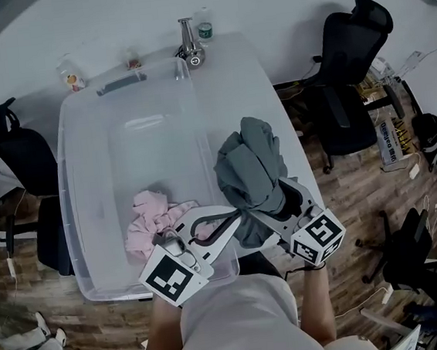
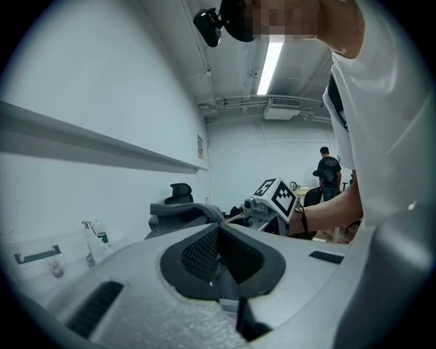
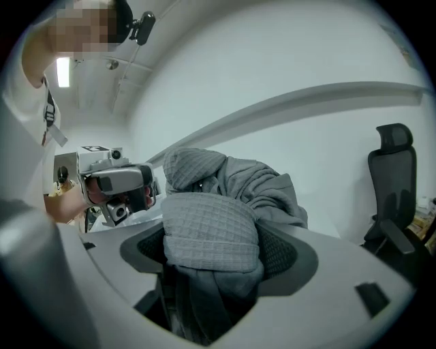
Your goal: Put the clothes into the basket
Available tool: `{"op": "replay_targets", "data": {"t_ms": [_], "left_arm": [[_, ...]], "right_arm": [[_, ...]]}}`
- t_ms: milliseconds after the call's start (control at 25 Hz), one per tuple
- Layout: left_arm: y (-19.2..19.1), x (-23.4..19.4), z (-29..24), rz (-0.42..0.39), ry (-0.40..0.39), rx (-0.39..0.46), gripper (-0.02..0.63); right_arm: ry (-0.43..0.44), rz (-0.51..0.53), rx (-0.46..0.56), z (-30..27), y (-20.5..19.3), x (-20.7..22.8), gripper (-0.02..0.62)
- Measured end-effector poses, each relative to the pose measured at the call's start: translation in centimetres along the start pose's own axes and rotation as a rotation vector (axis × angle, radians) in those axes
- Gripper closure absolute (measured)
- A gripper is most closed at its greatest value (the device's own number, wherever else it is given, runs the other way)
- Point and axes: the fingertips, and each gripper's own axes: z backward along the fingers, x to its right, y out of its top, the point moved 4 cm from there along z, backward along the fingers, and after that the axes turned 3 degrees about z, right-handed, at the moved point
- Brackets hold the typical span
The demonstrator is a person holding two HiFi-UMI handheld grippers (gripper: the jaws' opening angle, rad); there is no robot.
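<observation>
Right gripper (image 1: pixel 267 204): jaws stand apart, clamped on a bunched grey garment (image 1: pixel 252 167). The cloth fills the gap between the pads and mounds up beyond the tips. A darker fold hangs down through the gap.

Left gripper (image 1: pixel 234 215): jaws together, nothing between them. Its tips are just beside the lower edge of the grey garment, on the basket side of it.

Basket (image 1: pixel 72 186): a clear bin on the white table (image 1: pixel 239 75), to the left of both grippers. The grey garment is outside it, by its right wall. A pink garment (image 1: pixel 149 216) lies inside, just beyond the left gripper's marker cube.

Right gripper view only: waffle weave on the grey garment (image 3: pixel 211 232), and the pads pressing on it from both sides. The left gripper (image 3: pixel 119 184) shows off to the side.

Left gripper view only: the closed pads (image 2: pixel 197 255) up close, the grey bundle (image 2: pixel 180 217) from the side, and a person (image 2: pixel 329 170) standing far off in the room.

Head view only: the basket's contents and an office chair (image 1: pixel 345 48) past the table.
</observation>
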Motion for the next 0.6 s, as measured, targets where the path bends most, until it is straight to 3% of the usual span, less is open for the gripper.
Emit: {"op": "replay_targets", "data": {"t_ms": [600], "left_arm": [[1.0,-0.4,3.2,-0.02,0.093,0.035,0.601]], "right_arm": [[0.11,0.126,0.08,0.1,6.3,-3.8,0.232]]}}
